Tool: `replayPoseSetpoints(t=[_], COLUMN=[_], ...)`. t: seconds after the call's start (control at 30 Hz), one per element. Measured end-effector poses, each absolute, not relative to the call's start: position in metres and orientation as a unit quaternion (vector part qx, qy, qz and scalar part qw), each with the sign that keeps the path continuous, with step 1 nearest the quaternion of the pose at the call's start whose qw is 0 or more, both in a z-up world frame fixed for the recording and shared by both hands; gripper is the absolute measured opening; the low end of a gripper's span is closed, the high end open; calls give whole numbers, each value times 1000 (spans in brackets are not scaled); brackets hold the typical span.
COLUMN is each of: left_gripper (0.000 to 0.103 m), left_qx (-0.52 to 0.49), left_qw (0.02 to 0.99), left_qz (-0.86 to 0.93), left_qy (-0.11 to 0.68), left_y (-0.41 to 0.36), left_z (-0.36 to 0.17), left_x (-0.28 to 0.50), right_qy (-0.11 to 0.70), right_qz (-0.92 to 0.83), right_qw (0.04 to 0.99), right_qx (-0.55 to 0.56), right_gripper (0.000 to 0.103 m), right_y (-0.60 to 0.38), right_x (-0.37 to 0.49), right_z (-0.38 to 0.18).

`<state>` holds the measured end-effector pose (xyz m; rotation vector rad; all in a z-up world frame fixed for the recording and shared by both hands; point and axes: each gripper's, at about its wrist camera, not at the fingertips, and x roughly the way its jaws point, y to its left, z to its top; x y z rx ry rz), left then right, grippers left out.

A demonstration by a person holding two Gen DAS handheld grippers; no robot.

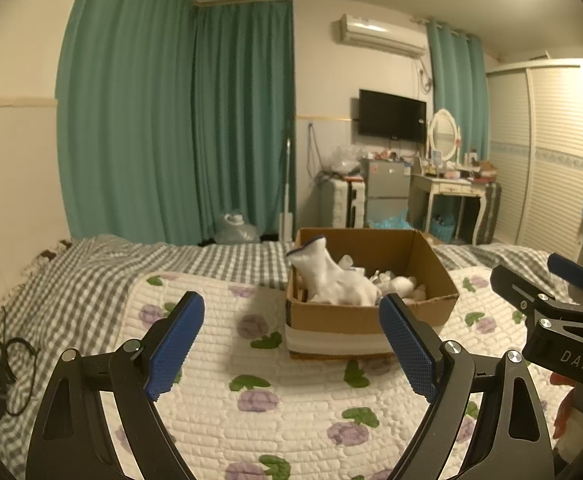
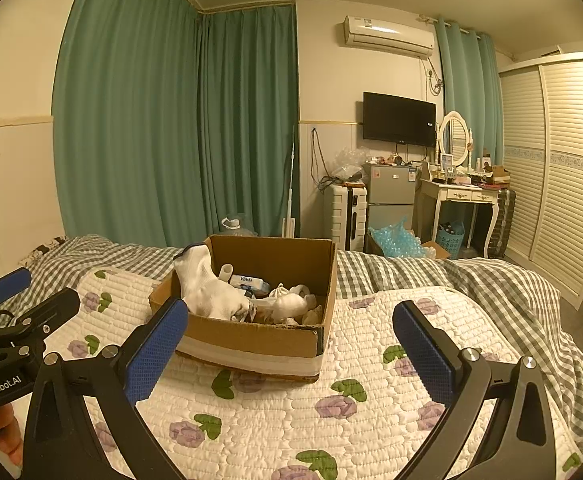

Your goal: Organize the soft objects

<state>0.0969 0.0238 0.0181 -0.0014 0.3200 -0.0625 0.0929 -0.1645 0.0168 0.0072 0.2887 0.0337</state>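
Note:
An open cardboard box point(image 1: 431, 264) point(image 2: 275, 340) stands on the flowered white quilt point(image 1: 275, 400) point(image 2: 331, 400) on the bed. A white sock with a dark cuff point(image 1: 331, 276) point(image 2: 207, 284) drapes over its left side, among other white soft items and a tissue pack point(image 2: 247, 281). My left gripper point(image 1: 291, 344) is open and empty, in front of the box. My right gripper point(image 2: 291, 348) is open and empty, also in front of the box. Each gripper shows at the edge of the other's view point(image 1: 547, 304) point(image 2: 23, 300).
A grey checked blanket point(image 1: 71, 280) point(image 2: 471, 280) covers the rest of the bed. A black cable point(image 1: 3, 376) lies at the left. Beyond the bed stand teal curtains point(image 2: 171, 120), a suitcase point(image 2: 345, 216), a small fridge point(image 2: 389, 196), a vanity table point(image 2: 463, 196) and a wardrobe point(image 2: 563, 160).

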Motion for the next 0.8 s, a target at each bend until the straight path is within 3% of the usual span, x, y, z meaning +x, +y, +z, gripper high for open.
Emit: replayPoseSetpoints(t=[0.8], left_gripper=[90], left_qx=[1], left_qw=[987], left_qz=[-30], left_qy=[160], left_y=[24], left_z=[16], left_x=[98], right_qy=[145], right_qz=[17], right_qw=[989], right_qx=[2], right_gripper=[103], right_y=[-164], right_x=[94], right_z=[16])
